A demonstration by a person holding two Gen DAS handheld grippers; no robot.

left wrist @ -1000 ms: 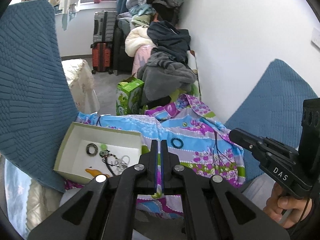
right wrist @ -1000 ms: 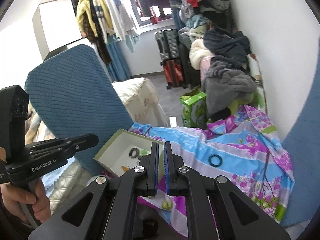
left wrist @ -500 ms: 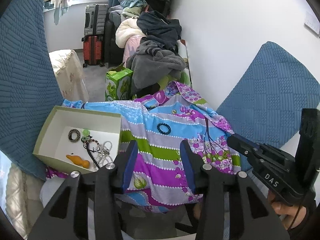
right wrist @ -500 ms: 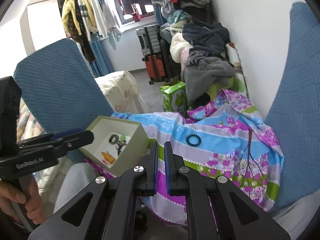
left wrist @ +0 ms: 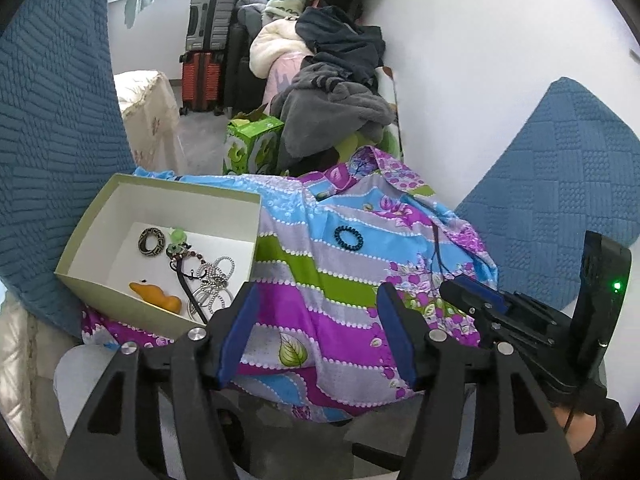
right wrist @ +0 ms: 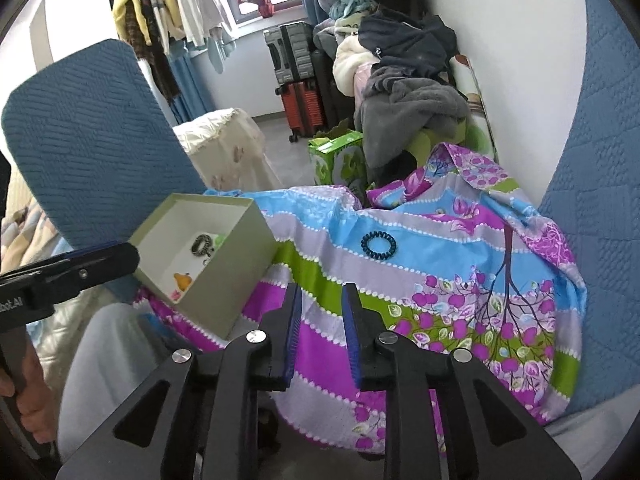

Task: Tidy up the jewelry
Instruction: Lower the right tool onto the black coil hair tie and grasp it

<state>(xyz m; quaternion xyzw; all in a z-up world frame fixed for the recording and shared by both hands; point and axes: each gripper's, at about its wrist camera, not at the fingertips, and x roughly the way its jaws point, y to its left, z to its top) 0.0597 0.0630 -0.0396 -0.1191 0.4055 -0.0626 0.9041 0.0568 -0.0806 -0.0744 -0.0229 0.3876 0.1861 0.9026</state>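
A dark coiled bracelet (left wrist: 349, 237) lies alone on the flowered cloth (left wrist: 320, 280); it also shows in the right wrist view (right wrist: 378, 246). A pale green box (left wrist: 100, 216) on the left holds a patterned ring (left wrist: 151, 241), green beads, silver chains (left wrist: 214, 280) and an orange piece (left wrist: 156, 298). The box shows in the right wrist view (right wrist: 236, 264) too. My left gripper (left wrist: 316, 300) is wide open and empty, short of the bracelet. My right gripper (right wrist: 320, 298) is partly open and empty, below the bracelet.
Blue textured cushions (left wrist: 52, 120) (left wrist: 560, 184) flank the cloth. Behind stand a green carton (left wrist: 252, 144), a heap of clothes (left wrist: 332, 80), suitcases (left wrist: 206, 48) and a white wall. A cream covered stool (right wrist: 228, 148) stands behind the box.
Both grippers were shut a second ago. The left has opened wide and the right has opened partway. Both have tilted down toward the cloth and box.
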